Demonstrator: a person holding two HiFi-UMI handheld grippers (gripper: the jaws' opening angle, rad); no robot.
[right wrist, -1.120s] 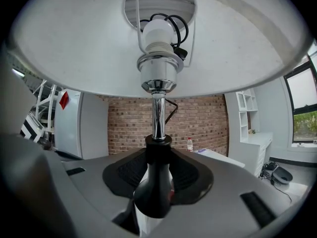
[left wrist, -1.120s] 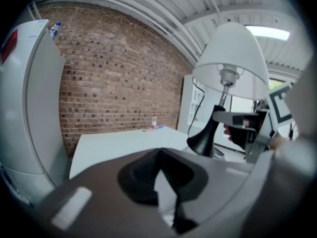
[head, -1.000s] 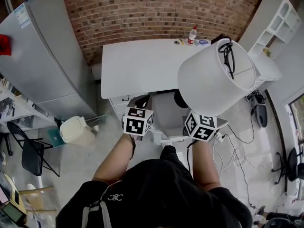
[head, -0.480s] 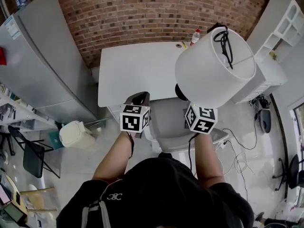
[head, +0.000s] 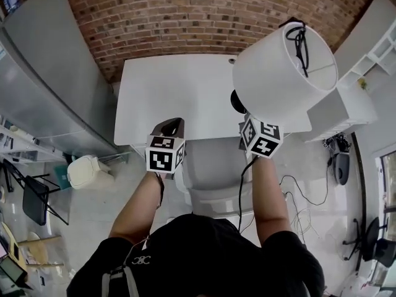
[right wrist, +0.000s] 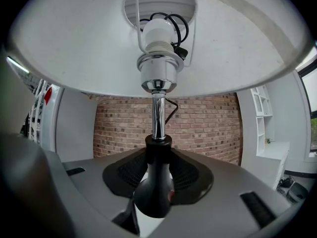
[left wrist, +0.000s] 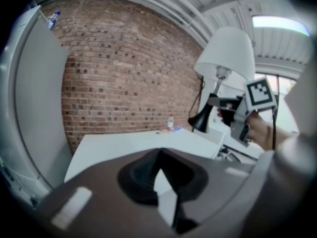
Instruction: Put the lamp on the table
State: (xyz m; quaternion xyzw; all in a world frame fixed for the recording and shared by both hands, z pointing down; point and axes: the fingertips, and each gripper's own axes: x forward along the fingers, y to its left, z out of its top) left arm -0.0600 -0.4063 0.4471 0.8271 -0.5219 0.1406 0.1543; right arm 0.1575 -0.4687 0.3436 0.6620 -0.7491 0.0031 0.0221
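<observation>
The lamp has a white drum shade (head: pixel 281 73), a chrome stem (right wrist: pixel 158 114) and a black cone-shaped base (right wrist: pixel 153 192). My right gripper (head: pixel 249 124) is shut on that base and holds the lamp tilted above the right end of the white table (head: pixel 173 98). A black cord is bundled inside the shade (right wrist: pixel 174 28). In the left gripper view the lamp (left wrist: pixel 229 53) hangs at the right, over the table (left wrist: pixel 129 143). My left gripper (head: pixel 168 127) is shut and empty, at the table's front edge.
A brick wall (head: pixel 185 17) runs behind the table. A tall grey cabinet (head: pixel 43 73) stands at the left, white shelving (head: pixel 365 60) at the right. A grey chair (head: pixel 213 178) sits below the grippers. A pale bin (head: pixel 86 171), cables (head: pixel 303 190) and a bottle (left wrist: pixel 170 122) are nearby.
Both grippers have moved forward to the table's front edge. The lamp has travelled with the right gripper and now hangs over the table's right end.
</observation>
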